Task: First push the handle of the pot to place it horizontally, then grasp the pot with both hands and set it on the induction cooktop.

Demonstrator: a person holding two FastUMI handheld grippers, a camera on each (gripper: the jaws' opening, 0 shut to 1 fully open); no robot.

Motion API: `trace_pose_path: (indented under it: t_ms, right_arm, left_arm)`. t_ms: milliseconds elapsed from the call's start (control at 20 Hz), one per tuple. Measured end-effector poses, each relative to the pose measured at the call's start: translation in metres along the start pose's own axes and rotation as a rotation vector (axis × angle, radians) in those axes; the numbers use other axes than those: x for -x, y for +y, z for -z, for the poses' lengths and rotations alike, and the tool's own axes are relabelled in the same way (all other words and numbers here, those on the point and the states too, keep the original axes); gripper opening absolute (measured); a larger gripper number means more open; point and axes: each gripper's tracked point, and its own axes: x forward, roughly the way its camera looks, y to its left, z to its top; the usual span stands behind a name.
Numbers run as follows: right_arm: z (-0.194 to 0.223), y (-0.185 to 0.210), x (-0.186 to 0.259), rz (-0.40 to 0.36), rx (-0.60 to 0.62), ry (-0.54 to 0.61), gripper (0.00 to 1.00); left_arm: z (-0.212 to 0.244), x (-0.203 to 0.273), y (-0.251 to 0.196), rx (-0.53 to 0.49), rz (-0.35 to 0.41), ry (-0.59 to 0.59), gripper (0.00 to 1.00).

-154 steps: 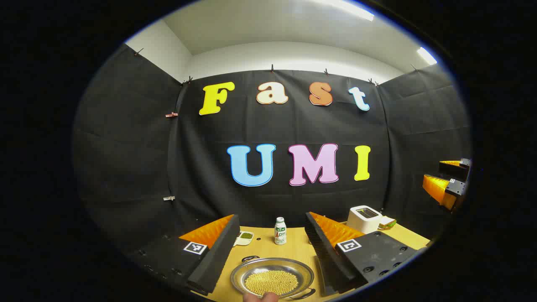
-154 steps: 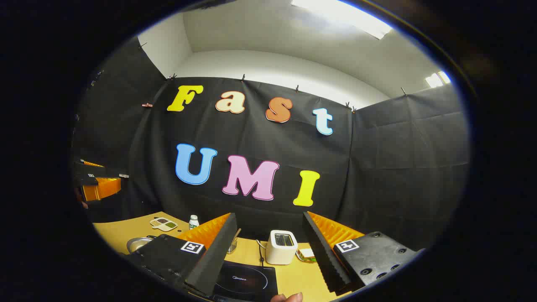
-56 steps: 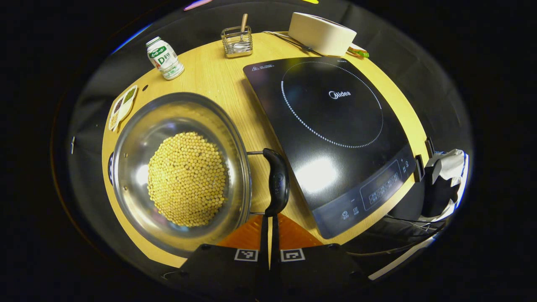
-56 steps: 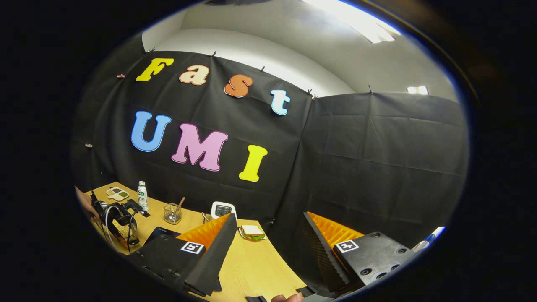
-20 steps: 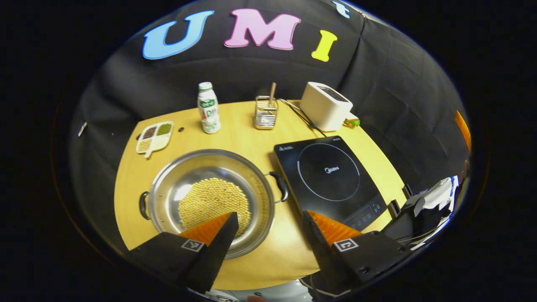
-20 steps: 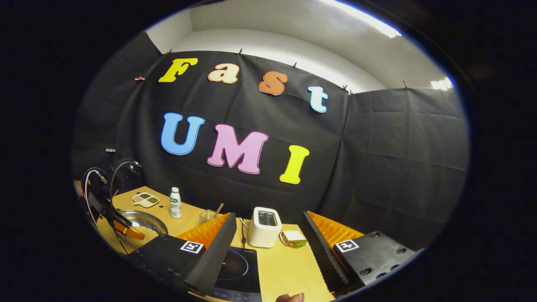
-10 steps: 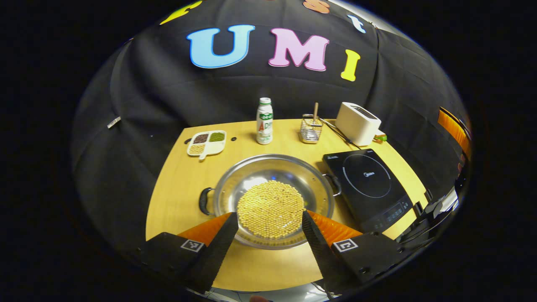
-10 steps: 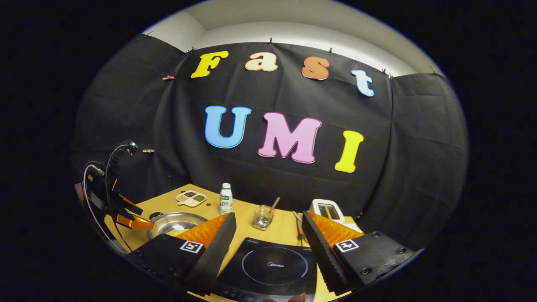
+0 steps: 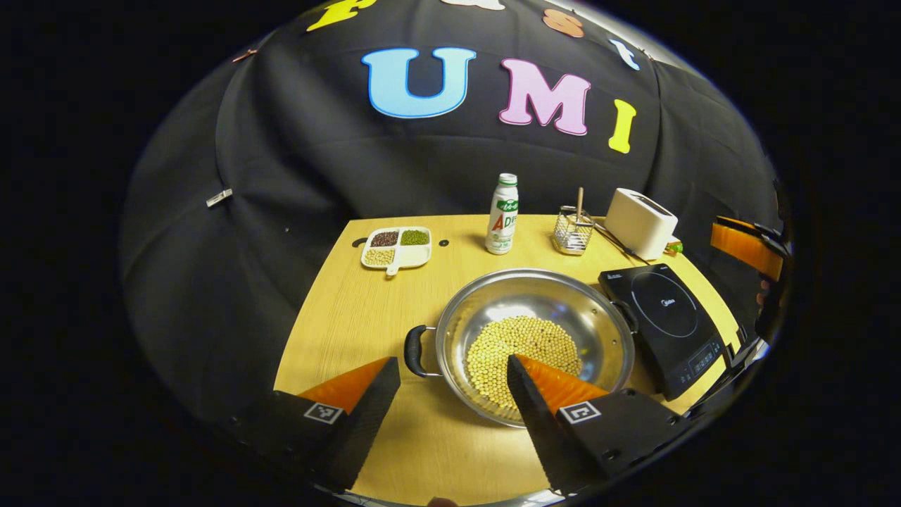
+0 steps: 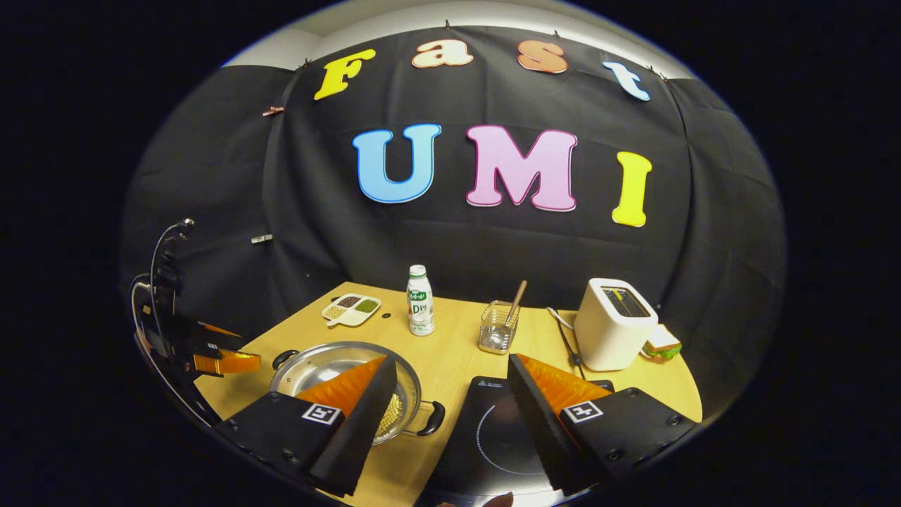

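**Pot level on the table, both claws spread above it**

Wooden table [image 9: 352, 317] backed by black cloth carries everything. At its far left, about ten o'clock in the left gripper view, lies a sectioned dish [image 9: 396, 246] of beans and grains. Toward twelve o'clock stand a bottle [image 9: 502, 224], a wire holder [image 9: 571, 232] and a toaster [image 9: 639, 223]. At centre sits the steel pot [image 9: 535, 338], holding soybeans [image 9: 521, 348]; its two black handles [image 9: 414, 350] lie along a nine-to-three line, the right one close beside the induction cooktop [image 9: 665, 317] at three o'clock. The left gripper [image 9: 450, 373] hangs above the pot's near rim, fingers wide apart, holding nothing. In the right gripper view, the right gripper [image 10: 450, 377] hovers with its fingers likewise parted and empty, the pot at eight o'clock and the cooktop at six.
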Motion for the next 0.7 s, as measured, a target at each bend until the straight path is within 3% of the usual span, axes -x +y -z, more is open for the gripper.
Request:
trace_pose_path:
  t_ms: [250, 700]
  right_arm:
    - [0.05, 0.012, -0.04, 0.001, 0.018, 0.134, 0.98]
    - [0.121, 0.019, -0.084, -0.026, 0.004, 0.355, 0.99]
  left_arm:
    - [0.016, -0.036, 0.018, 0.048, -0.004, 0.07, 0.96]
    - [0.034, -0.1, 0.028, 0.039, 0.002, 0.202, 0.96]
